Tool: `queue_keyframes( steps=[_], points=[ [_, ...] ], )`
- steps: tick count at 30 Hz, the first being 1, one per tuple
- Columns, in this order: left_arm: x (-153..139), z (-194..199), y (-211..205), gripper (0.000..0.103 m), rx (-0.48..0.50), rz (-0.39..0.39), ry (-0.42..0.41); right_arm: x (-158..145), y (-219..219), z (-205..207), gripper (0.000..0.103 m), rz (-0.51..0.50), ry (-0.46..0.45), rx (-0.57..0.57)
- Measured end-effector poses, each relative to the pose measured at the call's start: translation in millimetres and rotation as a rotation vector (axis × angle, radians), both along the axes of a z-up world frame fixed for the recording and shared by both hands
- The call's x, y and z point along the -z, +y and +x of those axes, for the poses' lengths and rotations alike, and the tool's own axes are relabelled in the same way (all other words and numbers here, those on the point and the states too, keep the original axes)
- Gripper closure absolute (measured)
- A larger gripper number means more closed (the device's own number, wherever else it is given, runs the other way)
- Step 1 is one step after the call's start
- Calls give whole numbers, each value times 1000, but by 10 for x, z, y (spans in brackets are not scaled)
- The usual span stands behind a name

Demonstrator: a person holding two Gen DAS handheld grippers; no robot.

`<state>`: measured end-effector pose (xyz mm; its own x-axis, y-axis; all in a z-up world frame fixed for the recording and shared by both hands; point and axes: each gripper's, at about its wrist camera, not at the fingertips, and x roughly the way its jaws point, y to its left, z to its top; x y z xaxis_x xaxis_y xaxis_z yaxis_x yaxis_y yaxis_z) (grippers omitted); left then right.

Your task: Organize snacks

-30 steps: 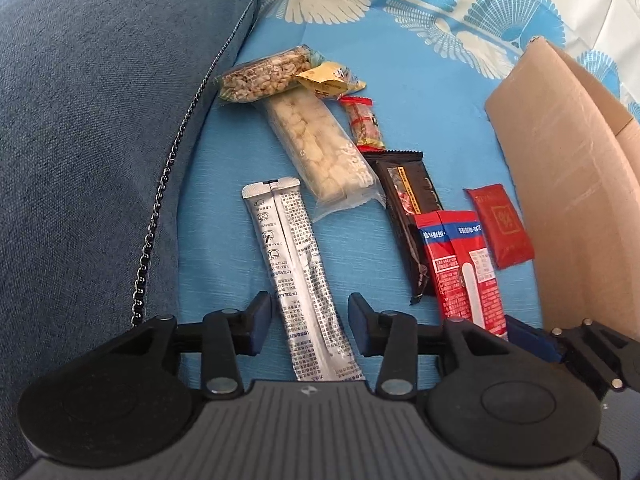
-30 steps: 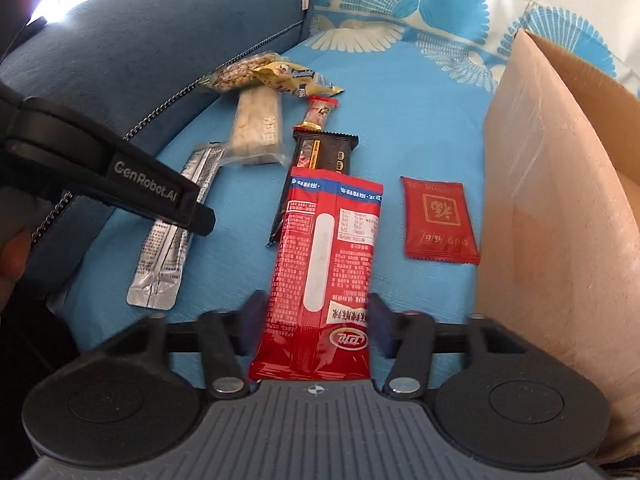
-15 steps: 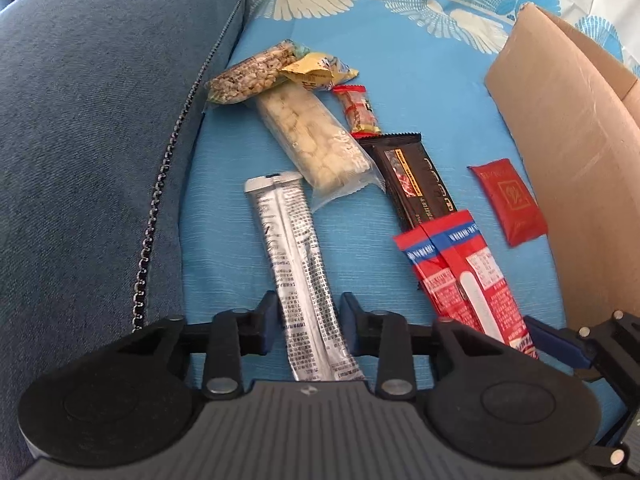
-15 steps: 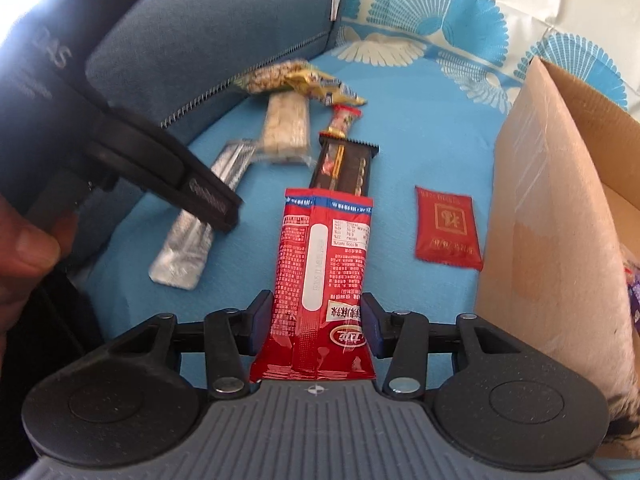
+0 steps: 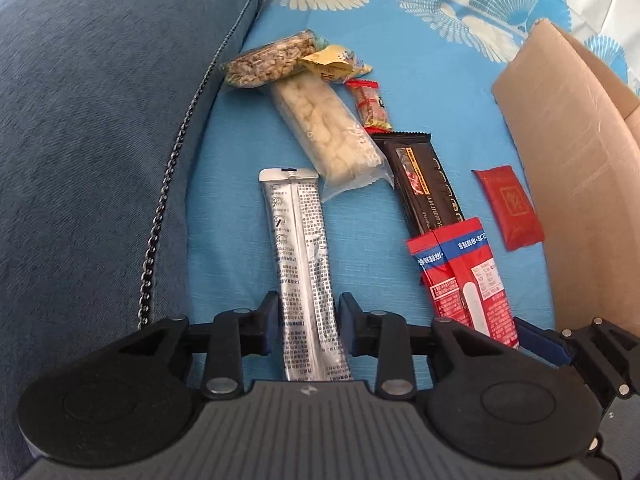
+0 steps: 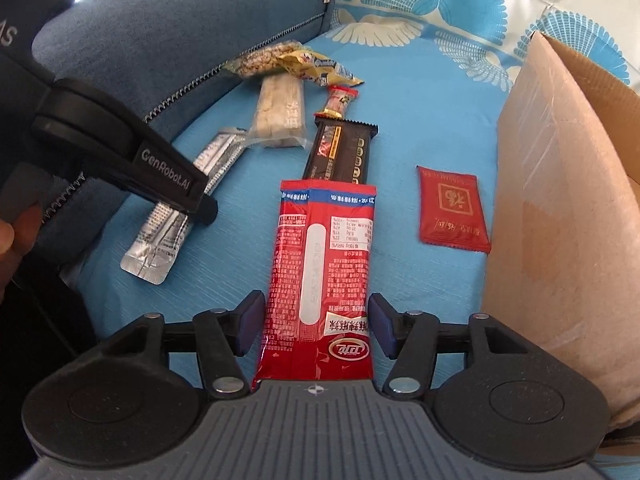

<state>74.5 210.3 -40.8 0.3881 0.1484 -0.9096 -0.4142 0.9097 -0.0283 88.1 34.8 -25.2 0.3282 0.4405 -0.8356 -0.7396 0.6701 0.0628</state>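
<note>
Left wrist view puts your left gripper point(image 5: 307, 322) at six o'clock, its two blue pads closed against the sides of the silver stick pack point(image 5: 301, 264). That pack runs from between the fingers toward twelve o'clock and lies on the blue cushion cover point(image 5: 432, 92). At about one o'clock of the silver pack sits the clear bag of pale puffed bits point(image 5: 326, 132), its near corner just beside the silver pack's far end. Beyond it, at twelve o'clock, a nut bar point(image 5: 266, 62) and a yellow wrapper point(image 5: 334, 65) touch each other, with a small red candy point(image 5: 370, 104) just to their right. The black bar point(image 5: 422, 184) lies at two o'clock, its near end tucked under the red snack pack point(image 5: 464, 276). A flat red sachet point(image 5: 510, 206) lies between the black bar and the cardboard box point(image 5: 572, 184) at three o'clock. The grey-blue sofa cushion point(image 5: 92, 140) fills nine o'clock.

Right wrist view shows your right gripper point(image 6: 316, 326) straddling the red snack pack point(image 6: 324, 272): the right pad touches its edge, while a thin gap shows at the left pad, so you cannot tell whether the grip is firm. The black bar point(image 6: 344, 152) lies at twelve o'clock, the red sachet point(image 6: 452, 210) at two, the box point(image 6: 560, 220) at three, and your left gripper point(image 6: 132, 160) over the silver pack point(image 6: 172, 216) at ten.
</note>
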Motion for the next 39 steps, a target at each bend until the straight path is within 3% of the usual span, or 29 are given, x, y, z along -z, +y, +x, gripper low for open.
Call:
queue_keyframes(
  steps=[5, 8, 9, 10, 17, 29, 33, 36, 38, 39],
  points=[
    [19, 31, -44, 68, 11, 27, 2, 5, 0, 6, 48, 3, -2, -9],
    [14, 23, -55, 74, 9, 32, -5, -2, 10, -11, 53, -1, -20, -18],
    [8, 12, -55, 79, 4, 33, -10, -6, 8, -19, 53, -1, -26, -20],
    [-6, -9, -51, 90, 1, 29, -21, -15, -4, -30, 54, -2, -33, -21],
    [-176, -187, -23, 92, -21, 23, -123, -213, -105, -97, 55, 50, -105, -15],
    [-461, -513, 51, 95, -52, -43, -421, -585, -337, -284, 55, 189, -264, -23],
    [-453, -462, 76, 95, -65, -63, -389, -627, -411, -303, 55, 212, -273, -29],
    [-403, -348, 84, 95, -51, -80, -319, -641, -436, -296, 55, 212, -269, -34],
    [-326, -289, 128, 81, -56, -92, -250, -633, -445, -294, 55, 214, -262, -32],
    [-296, -250, 143, 69, -68, -94, -223, -626, -441, -296, 55, 212, -260, -32]
  ],
)
